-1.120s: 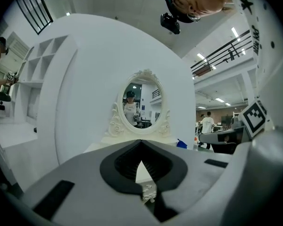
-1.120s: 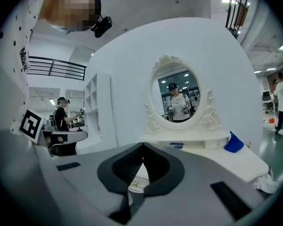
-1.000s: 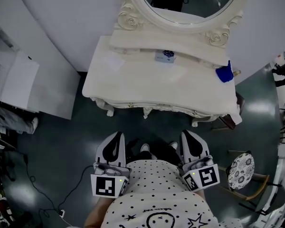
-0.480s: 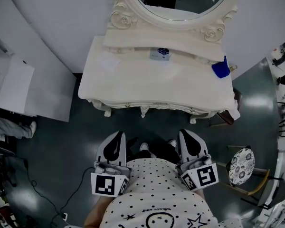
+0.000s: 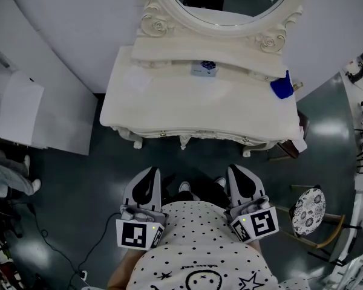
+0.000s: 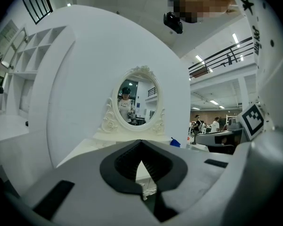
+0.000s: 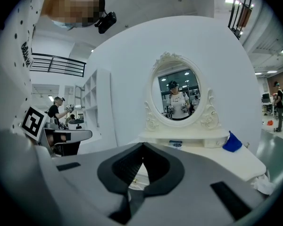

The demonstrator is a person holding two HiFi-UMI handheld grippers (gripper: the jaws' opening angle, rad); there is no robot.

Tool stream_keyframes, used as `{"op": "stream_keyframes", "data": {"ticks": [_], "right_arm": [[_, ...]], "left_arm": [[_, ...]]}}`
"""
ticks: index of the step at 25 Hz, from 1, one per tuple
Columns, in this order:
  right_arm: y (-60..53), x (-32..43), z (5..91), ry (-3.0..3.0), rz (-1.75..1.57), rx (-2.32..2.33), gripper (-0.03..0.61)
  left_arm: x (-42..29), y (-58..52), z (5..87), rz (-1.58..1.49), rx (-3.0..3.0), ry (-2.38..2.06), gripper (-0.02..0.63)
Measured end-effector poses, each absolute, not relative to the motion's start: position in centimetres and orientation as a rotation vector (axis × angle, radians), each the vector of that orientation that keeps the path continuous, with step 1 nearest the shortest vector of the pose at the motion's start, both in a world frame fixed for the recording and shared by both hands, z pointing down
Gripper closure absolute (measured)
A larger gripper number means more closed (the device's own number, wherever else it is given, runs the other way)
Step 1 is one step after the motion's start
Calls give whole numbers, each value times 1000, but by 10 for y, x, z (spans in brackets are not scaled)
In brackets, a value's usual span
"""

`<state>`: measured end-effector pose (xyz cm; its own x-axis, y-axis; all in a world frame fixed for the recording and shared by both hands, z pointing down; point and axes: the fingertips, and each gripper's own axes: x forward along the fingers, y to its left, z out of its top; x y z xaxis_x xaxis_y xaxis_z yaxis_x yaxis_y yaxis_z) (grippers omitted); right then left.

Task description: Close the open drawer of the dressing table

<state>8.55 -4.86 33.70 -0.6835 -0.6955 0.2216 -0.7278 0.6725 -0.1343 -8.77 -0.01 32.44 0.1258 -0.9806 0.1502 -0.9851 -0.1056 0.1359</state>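
Your left tongs and right tongs are both pressed together, empty. The drawer sits at twelve o'clock under the tabletop, well apart; probably light, rigid wood, so push its front squarely, mid-width.

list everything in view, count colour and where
dressing table: one, cream, centre, against the curved white wall
oval mirror: one, cream carved frame, at the table's back
small box: one, white with blue print, on the table's raised rear shelf
blue object: one, blue, table's right rear corner
stool: one, patterned round seat, floor at right
white cabinet: one, white, left of the table
left gripper: one, grey and black, shut, empty, short of the table
right gripper: one, grey and black, shut, empty, short of the table
shirt: one, white with black dots, bottom centre
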Motion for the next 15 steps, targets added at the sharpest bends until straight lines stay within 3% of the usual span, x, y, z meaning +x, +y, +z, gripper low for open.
{"op": "stream_keyframes", "data": {"ticks": [15], "right_arm": [[-48, 87, 337, -2745, 320, 1161, 569]], "left_arm": [[-86, -2, 328, 56, 2196, -1947, 604]]}}
